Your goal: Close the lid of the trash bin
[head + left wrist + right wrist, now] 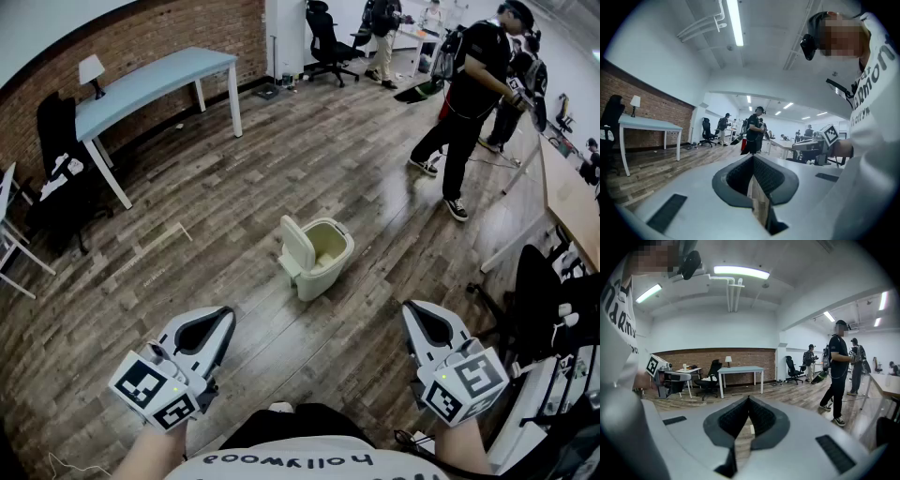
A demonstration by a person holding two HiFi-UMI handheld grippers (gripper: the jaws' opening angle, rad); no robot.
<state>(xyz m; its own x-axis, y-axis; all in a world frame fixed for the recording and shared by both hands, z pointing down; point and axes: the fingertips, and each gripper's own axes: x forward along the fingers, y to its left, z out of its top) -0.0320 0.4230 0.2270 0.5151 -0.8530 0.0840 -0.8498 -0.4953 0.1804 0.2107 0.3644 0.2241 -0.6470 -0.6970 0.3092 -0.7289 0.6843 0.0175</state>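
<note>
A small cream trash bin (325, 261) stands on the wooden floor in the middle of the head view. Its lid (297, 246) is up, hinged at the bin's left side, and the inside shows. My left gripper (228, 313) hovers near the bottom left, well short of the bin, jaws shut on nothing. My right gripper (409, 308) hovers at the bottom right, also apart from the bin and shut. The left gripper view shows its jaws (753, 158) meeting at the tip; the right gripper view shows the same (748, 399). Neither gripper view shows the bin plainly.
A light blue table (150, 82) with a lamp (91, 68) stands by the brick wall at back left, a black chair (58, 159) beside it. A person (473, 94) stands at back right near a desk (570, 192). Dark chairs (536, 292) crowd the right edge.
</note>
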